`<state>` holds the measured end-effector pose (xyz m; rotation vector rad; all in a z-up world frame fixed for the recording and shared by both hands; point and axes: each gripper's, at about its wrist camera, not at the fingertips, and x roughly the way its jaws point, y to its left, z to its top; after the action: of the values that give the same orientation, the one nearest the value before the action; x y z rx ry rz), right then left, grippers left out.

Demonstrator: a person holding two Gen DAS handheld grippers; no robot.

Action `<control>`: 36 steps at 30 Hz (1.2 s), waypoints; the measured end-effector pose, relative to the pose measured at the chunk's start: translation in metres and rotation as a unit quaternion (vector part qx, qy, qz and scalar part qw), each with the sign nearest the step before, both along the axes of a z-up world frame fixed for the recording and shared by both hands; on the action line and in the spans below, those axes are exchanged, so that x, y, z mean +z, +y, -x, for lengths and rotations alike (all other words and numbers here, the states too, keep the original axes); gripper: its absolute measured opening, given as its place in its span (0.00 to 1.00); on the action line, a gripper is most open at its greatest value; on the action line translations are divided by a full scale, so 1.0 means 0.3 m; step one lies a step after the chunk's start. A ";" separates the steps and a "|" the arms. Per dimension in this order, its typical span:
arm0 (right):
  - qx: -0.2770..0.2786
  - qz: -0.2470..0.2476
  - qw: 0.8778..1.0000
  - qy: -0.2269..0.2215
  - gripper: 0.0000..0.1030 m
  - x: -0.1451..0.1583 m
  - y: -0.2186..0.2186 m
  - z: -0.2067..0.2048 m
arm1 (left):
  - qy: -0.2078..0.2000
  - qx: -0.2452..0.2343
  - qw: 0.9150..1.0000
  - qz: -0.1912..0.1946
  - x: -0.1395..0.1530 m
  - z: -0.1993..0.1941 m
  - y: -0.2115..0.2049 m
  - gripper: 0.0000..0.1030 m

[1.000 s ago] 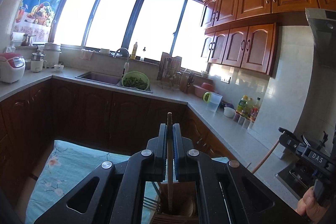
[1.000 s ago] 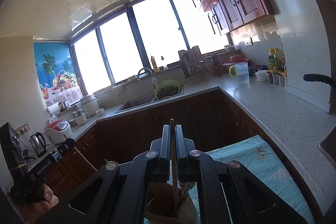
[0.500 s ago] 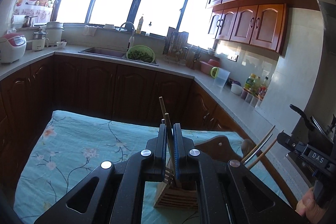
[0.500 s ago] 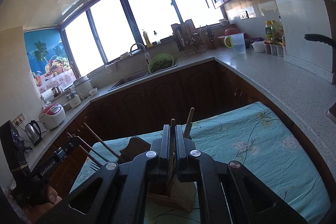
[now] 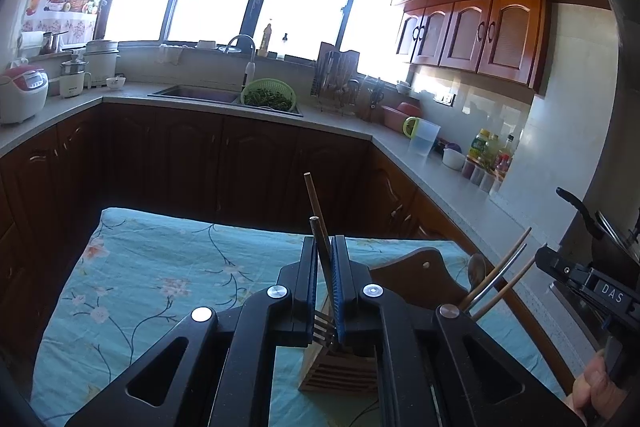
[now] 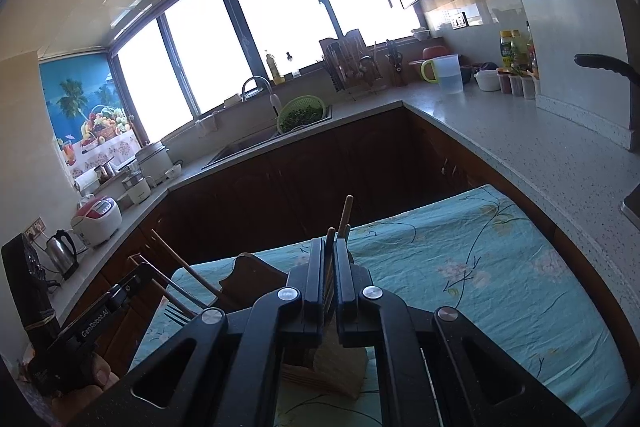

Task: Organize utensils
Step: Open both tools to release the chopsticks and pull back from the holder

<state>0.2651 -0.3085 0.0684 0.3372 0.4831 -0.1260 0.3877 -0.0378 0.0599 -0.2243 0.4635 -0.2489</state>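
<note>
A slatted wooden utensil holder (image 5: 340, 371) stands on the table with the turquoise flowered cloth (image 5: 160, 275); it also shows in the right wrist view (image 6: 328, 367). My left gripper (image 5: 325, 255) is shut on thin wooden-handled utensils (image 5: 318, 227) that reach down toward the holder, with metal fork tines (image 5: 322, 331) just above its top. My right gripper (image 6: 329, 255) is shut on wooden-handled utensils (image 6: 342, 219) over the holder. Each gripper shows in the other's view with handles, a spoon (image 5: 476, 267) and a fork (image 6: 176, 315) sticking out.
A dark wooden cutting board (image 5: 416, 279) lies on the cloth behind the holder. Dark cabinets and a grey countertop (image 5: 440, 183) wrap around the table. A sink with a green colander (image 5: 268, 97) is at the back. A stove pan handle (image 6: 600, 61) is at the right.
Both grippers have tilted downward from the ceiling and windows toward the table. The holder, cloth and cutting board have come fully into view below the held utensils.
</note>
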 end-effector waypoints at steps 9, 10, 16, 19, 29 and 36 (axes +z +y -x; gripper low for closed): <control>-0.005 -0.023 1.000 -0.001 0.17 -0.005 -0.026 0.014 | 0.006 -0.003 1.000 0.004 0.008 0.038 0.017 0.15; -0.005 -0.027 1.000 -0.003 0.23 -0.003 -0.028 0.021 | 0.003 -0.002 1.000 0.004 0.013 0.045 0.021 0.16; 0.001 -0.034 0.999 -0.022 0.51 0.022 -0.018 0.085 | -0.011 0.003 1.000 0.008 0.032 0.114 0.044 0.41; 0.002 -0.031 0.999 -0.038 0.76 0.031 -0.002 0.141 | -0.021 0.013 1.000 0.011 0.028 0.181 0.067 0.61; -0.003 -0.024 0.998 -0.050 0.95 -0.002 0.029 0.363 | 0.002 0.018 0.999 0.030 -0.046 0.428 0.157 0.75; -0.010 -0.021 0.999 -0.044 0.97 -0.026 0.050 0.522 | 0.021 0.020 0.999 0.037 -0.055 0.601 0.188 0.75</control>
<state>0.1084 -0.2936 0.0605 0.3879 0.3953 -0.1204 0.2075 0.0186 0.0435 -0.3119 0.4907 -0.2234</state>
